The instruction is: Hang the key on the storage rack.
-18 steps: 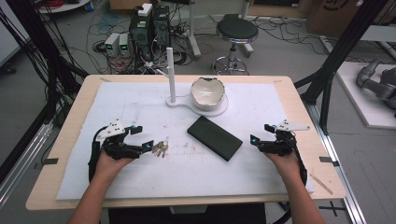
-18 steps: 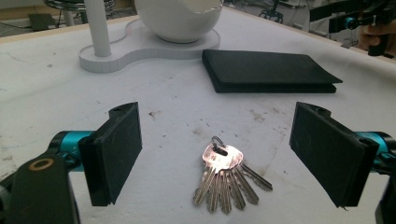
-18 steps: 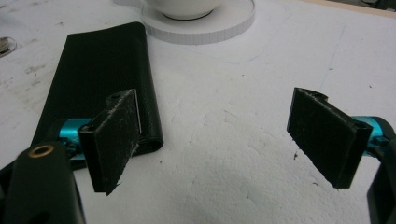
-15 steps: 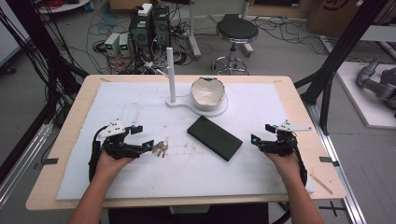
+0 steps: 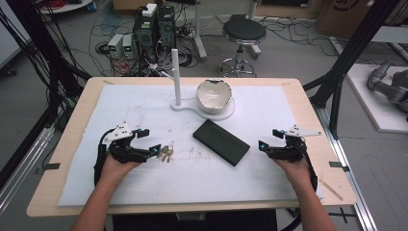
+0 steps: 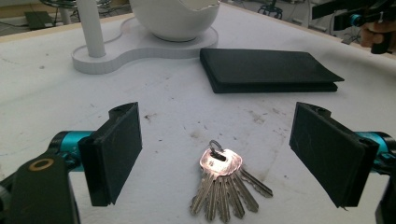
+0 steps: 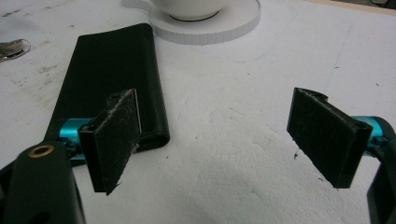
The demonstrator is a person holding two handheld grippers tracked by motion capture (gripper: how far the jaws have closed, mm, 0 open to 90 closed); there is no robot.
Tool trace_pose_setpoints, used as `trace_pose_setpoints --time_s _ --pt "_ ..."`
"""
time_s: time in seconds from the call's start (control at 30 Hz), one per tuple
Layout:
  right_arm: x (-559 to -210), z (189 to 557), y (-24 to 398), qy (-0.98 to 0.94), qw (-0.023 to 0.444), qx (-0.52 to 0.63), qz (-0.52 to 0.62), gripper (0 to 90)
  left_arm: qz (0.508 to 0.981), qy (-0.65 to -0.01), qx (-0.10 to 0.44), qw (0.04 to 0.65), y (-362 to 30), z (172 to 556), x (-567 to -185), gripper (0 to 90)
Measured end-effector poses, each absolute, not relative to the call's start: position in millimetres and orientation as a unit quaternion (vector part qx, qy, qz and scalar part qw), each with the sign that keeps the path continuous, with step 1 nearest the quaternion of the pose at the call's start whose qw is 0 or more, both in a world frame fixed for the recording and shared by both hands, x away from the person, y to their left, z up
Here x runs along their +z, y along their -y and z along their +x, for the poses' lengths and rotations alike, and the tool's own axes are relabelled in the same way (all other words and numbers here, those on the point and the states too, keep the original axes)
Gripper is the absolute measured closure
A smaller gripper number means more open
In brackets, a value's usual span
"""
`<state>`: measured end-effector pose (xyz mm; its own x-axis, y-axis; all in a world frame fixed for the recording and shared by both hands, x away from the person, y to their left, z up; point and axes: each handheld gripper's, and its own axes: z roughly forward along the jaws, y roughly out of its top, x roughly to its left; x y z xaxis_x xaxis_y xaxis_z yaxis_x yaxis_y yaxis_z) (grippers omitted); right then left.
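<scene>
Your table (image 5: 308,103) carries one white foam sheet (image 5: 144,103), and on it one white stand (image 5: 177,77) with a post and one chipped white bowl (image 5: 213,93), one black wallet (image 5: 221,142) lying flat at the middle, and one bunch of keys (image 5: 165,152) (five or so blades on a ring). No writing is legible anywhere. Your left gripper (image 5: 149,143) rests low, jaws spread wide with the keys lying between them untouched. Your right gripper (image 5: 270,138) sits level beside the wallet, equally wide, holding nothing.
</scene>
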<state>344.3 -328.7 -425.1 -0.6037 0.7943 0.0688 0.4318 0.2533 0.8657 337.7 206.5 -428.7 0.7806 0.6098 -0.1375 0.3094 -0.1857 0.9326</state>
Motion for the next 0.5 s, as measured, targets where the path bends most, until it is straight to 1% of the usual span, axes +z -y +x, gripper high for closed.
trace_pose_setpoints --time_s 0.23,0.37,0.5 --pt "-425 346 329 -0.766 0.195 0.459 0.406 17.7 0.767 -0.295 0.119 0.557 -194 346 -424 16.9" --pt "-426 347 331 -0.769 0.167 0.460 0.412 17.7 0.775 -0.304 0.102 0.544 -182 355 -425 17.0" --pt "-426 347 330 -0.773 0.164 0.460 0.406 17.7 0.787 -0.311 0.091 0.525 -178 361 -430 21.7"
